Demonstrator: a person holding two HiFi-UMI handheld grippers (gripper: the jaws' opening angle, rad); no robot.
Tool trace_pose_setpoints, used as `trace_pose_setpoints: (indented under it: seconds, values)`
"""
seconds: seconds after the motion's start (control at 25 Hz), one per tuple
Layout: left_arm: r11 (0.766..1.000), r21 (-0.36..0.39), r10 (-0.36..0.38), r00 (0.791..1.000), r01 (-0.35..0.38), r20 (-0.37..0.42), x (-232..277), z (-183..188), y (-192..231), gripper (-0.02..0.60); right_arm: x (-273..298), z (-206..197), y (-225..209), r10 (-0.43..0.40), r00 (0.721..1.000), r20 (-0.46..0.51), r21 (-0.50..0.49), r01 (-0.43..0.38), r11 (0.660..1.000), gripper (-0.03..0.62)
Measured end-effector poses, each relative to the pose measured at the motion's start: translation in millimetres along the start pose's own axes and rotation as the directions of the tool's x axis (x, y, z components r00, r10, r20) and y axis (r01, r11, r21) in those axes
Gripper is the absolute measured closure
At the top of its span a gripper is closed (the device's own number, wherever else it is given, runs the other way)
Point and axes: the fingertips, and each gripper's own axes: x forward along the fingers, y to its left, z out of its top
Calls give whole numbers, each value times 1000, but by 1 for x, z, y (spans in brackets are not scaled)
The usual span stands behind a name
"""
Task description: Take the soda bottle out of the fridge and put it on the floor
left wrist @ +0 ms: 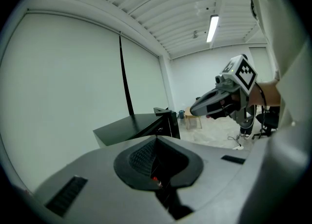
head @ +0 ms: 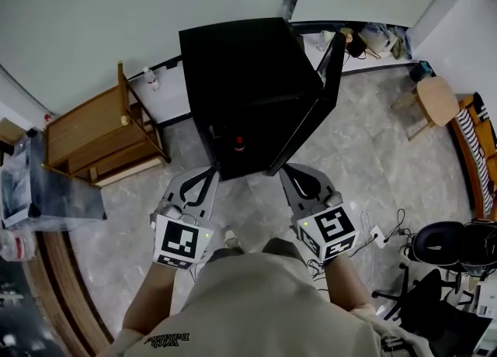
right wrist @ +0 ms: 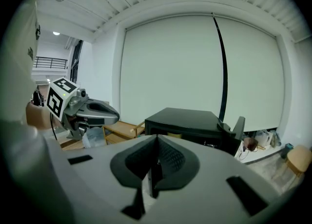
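Observation:
A black mini fridge (head: 252, 88) stands on the floor in front of me, its door (head: 326, 95) swung open to the right. Low in its dark opening shows the red cap of the soda bottle (head: 239, 143); the rest of the bottle is hidden. My left gripper (head: 210, 173) hovers just before the fridge's lower left corner, jaws together and empty. My right gripper (head: 289, 173) is level with it below the door's edge, also shut on nothing. The fridge (left wrist: 139, 126) lies ahead in the left gripper view, and the fridge (right wrist: 187, 121) also ahead in the right gripper view.
A wooden shelf unit (head: 97, 134) stands to the left, with a clear plastic box (head: 46, 188) nearer me. A small bottle (head: 151, 78) sits by the wall. A wooden stool (head: 436, 99), a black office chair (head: 439, 243) and cables (head: 384, 231) are on the right.

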Motion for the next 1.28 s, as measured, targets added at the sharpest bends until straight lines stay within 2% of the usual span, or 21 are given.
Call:
trace_pose_setpoints:
  seconds: [0.2,0.4,0.6,0.76,0.84,0.96,1.08,1.28]
  values:
    - [999,-26,36,999,-37,-25,24,-1,5,575,17,-10,-30,8,1000,-12,9,-8,1000,599]
    - [995,-64,70,997,-72,-32,50,9,2,575,45,-24,-54,78,996,-38,6,-77,997,599]
    - [991,-105,76,995,-83,-67,78,0,-1,575,84,-43,-72,130,989,-71,10,-130,992,597]
    - [987,-111,103,989,-114,-105,98,-18,4,574,122,-70,-73,189,976,-113,2,-190,982,591]
    - [984,-125,111,986,-126,-124,110,-30,7,575,141,-86,-70,209,969,-132,-2,-211,978,550]
    - [979,-151,116,983,-138,-144,126,-48,11,575,166,-109,-64,232,961,-153,6,-234,972,527]
    - [972,-177,127,978,-156,-165,139,-69,16,574,191,-132,-59,251,951,-182,28,-250,968,488]
    - [964,-205,129,970,-171,-206,159,-108,21,575,233,-175,-54,265,934,-240,43,-262,964,477]
